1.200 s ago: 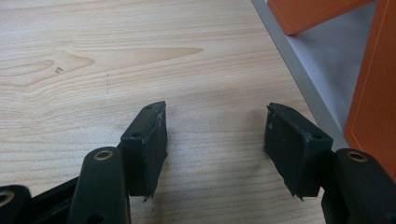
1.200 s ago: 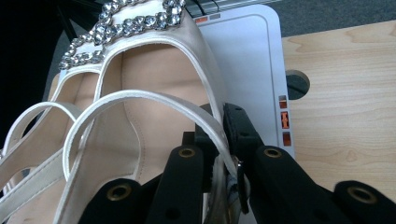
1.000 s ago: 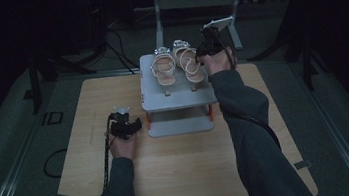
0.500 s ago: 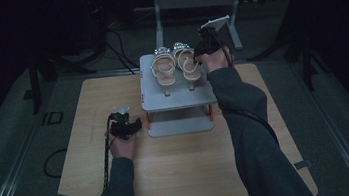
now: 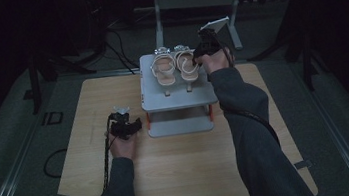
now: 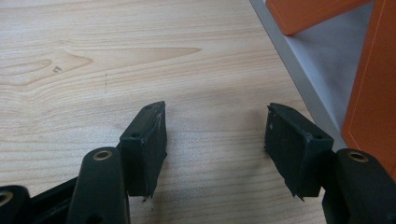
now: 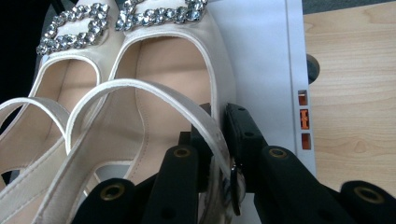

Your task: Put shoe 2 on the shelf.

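Observation:
Two cream sandals with jewelled toe buckles stand side by side on top of a small grey rack (image 5: 182,98). On the right sandal (image 5: 187,66) (image 7: 154,88), my right gripper (image 5: 201,54) (image 7: 218,140) is shut, its jaws pinching the side edge near the strap. The left sandal (image 5: 163,70) (image 7: 42,112) rests close beside it. My left gripper (image 5: 127,128) (image 6: 215,140) is open just over the wooden table (image 5: 182,177) left of the rack, with nothing between its jaws.
The rack has orange legs (image 6: 373,84) and a lower grey shelf (image 5: 181,126) (image 6: 317,60) near my left gripper. Dark floor, cables and a metal stand (image 5: 196,4) lie beyond the table's far edge.
My right gripper has shifted a little with the right sandal on the rack top. The left gripper has stayed in place.

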Tool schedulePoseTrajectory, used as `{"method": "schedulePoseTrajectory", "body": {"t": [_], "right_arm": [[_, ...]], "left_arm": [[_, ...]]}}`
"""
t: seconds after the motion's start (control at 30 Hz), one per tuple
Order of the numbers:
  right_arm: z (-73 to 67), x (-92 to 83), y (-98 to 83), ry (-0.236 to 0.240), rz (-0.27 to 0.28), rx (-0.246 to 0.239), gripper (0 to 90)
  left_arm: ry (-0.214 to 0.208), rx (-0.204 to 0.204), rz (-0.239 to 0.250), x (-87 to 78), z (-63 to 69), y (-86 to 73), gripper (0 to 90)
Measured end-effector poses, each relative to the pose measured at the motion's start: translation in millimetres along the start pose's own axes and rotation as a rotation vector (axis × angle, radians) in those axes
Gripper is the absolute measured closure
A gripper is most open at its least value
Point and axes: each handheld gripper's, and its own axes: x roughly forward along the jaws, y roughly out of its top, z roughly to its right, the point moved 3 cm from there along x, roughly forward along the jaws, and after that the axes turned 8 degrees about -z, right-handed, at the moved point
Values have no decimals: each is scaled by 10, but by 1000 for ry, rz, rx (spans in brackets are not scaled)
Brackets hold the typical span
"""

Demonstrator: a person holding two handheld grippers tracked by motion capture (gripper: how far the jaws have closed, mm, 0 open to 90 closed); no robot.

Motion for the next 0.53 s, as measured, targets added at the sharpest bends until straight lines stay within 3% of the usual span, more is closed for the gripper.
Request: {"method": "schedulePoseTrajectory", "body": {"t": [0.03, 0.07, 0.13, 0.17, 0.3, 0.33, 0.37, 0.4, 0.43, 0.53], "right_arm": [[0, 0, 0, 0, 0, 0, 746], [19, -28, 14, 40, 46, 4, 655], [20, -54, 18, 35, 72, -12, 627], [5, -101, 8, 1, 76, -61, 604], [-46, -222, -7, 21, 128, -96, 590], [-98, -340, -25, 61, 207, -135, 557], [-116, -402, -41, 74, 246, -148, 555], [-116, -402, -41, 74, 246, -148, 555], [-149, -515, -82, 126, 327, -178, 513], [-151, -588, -137, 144, 372, -202, 507]], "left_arm": [[0, 0, 0, 0, 0, 0, 395], [0, 0, 0, 0, 0, 0, 395], [0, 1, 0, 0, 0, 0, 395], [0, 0, 0, 0, 0, 0, 395], [1, 1, 0, 0, 0, 0, 395], [1, 1, 0, 0, 0, 0, 395], [2, 1, 0, 0, 1, 0, 395], [2, 1, 0, 0, 1, -1, 394], [-1, 0, 0, -1, 0, -1, 394], [-4, -2, 0, -2, -1, -1, 393]]}}
